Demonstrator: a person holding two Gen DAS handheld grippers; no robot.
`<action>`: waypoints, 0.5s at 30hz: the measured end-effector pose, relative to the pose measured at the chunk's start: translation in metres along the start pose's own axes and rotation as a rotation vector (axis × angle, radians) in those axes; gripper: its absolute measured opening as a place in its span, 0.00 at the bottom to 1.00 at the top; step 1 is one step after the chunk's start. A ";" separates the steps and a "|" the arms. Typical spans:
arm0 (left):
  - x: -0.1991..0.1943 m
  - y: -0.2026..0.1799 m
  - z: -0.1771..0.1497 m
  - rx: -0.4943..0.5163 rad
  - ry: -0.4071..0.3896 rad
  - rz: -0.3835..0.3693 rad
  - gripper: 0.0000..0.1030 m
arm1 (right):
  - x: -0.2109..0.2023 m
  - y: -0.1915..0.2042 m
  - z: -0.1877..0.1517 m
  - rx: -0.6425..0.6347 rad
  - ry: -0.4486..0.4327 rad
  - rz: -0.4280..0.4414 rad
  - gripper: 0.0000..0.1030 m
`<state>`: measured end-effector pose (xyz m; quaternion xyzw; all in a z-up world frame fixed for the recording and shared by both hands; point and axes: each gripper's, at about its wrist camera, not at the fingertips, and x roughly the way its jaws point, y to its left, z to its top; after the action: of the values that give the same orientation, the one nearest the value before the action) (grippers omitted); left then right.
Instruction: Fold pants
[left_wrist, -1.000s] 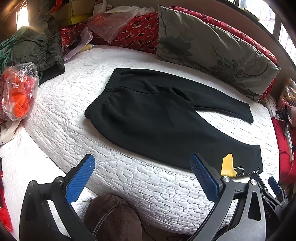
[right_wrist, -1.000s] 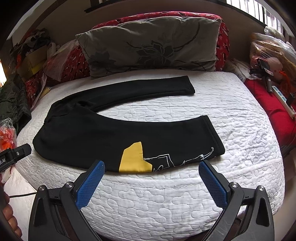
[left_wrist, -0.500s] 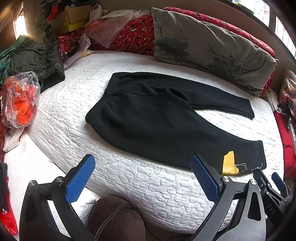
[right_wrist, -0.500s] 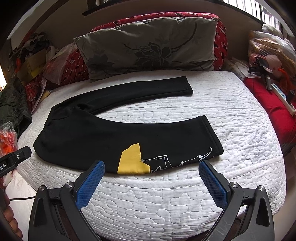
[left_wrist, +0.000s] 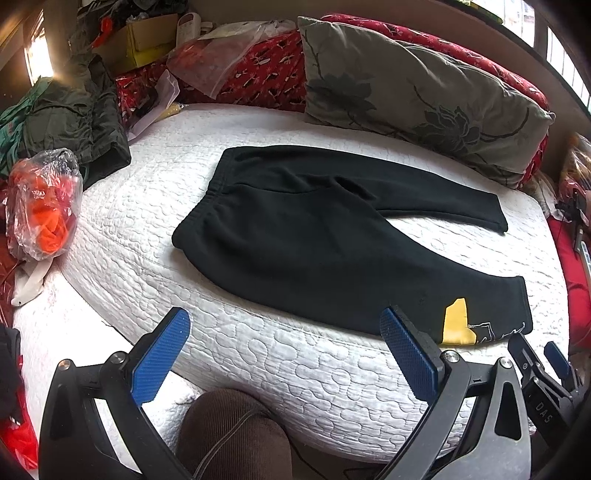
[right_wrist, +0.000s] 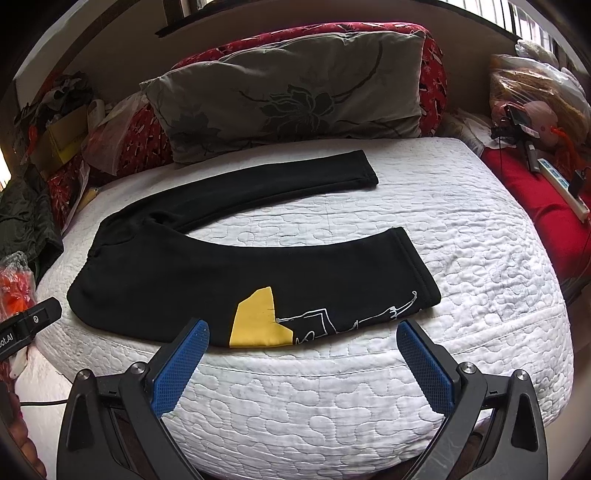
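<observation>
Two views. Left wrist view first: white quilted mattress (left_wrist: 155, 221) fills the middle, one grey floral pillow (left_wrist: 417, 99) against a red patterned cushion (left_wrist: 262, 74) at the far edge. Clutter on the left: one dark green jacket (left_wrist: 81, 125), one clear plastic bag with orange contents (left_wrist: 44, 206), one yellow cardboard box (left_wrist: 147, 44). One pair of black fleece pants (left_wrist: 314, 236) lies flat on the mattress, waistband left, two legs spread apart to the right; the near leg carries one yellow patch (left_wrist: 456, 325) close to the mattress edge. Left tool (left_wrist: 284, 350): blue-padded jaws wide apart, holding nothing, off the near edge of the mattress, not touching the pants. A brown ribbed knee of the person (left_wrist: 232, 432) sits below it. Part of the right tool (left_wrist: 546, 376) shows at lower right.

Right wrist view: same mattress (right_wrist: 461, 229), pillow (right_wrist: 291, 92), pants (right_wrist: 177, 273) with yellow patch (right_wrist: 258, 321) and white line print on the near leg. Red cloth (right_wrist: 532, 195) on the right with one white power strip (right_wrist: 561, 188). Right tool (right_wrist: 303, 365): jaws wide apart, empty, just short of the near leg. Tip of the left tool (right_wrist: 29, 321) at left edge.
</observation>
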<state>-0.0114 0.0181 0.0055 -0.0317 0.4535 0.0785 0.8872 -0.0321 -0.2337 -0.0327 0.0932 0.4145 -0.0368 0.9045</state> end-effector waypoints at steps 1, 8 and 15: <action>0.000 0.000 0.000 -0.003 0.001 -0.003 1.00 | 0.000 0.000 0.000 -0.002 0.003 0.000 0.99; -0.002 -0.001 -0.001 -0.008 0.002 -0.008 1.00 | -0.004 0.001 0.000 -0.007 -0.006 -0.006 0.99; -0.007 -0.002 0.001 -0.010 -0.009 -0.009 1.00 | -0.006 0.003 0.000 -0.016 -0.004 -0.006 0.99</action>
<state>-0.0143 0.0156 0.0112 -0.0379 0.4488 0.0767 0.8895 -0.0356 -0.2310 -0.0273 0.0848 0.4133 -0.0366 0.9059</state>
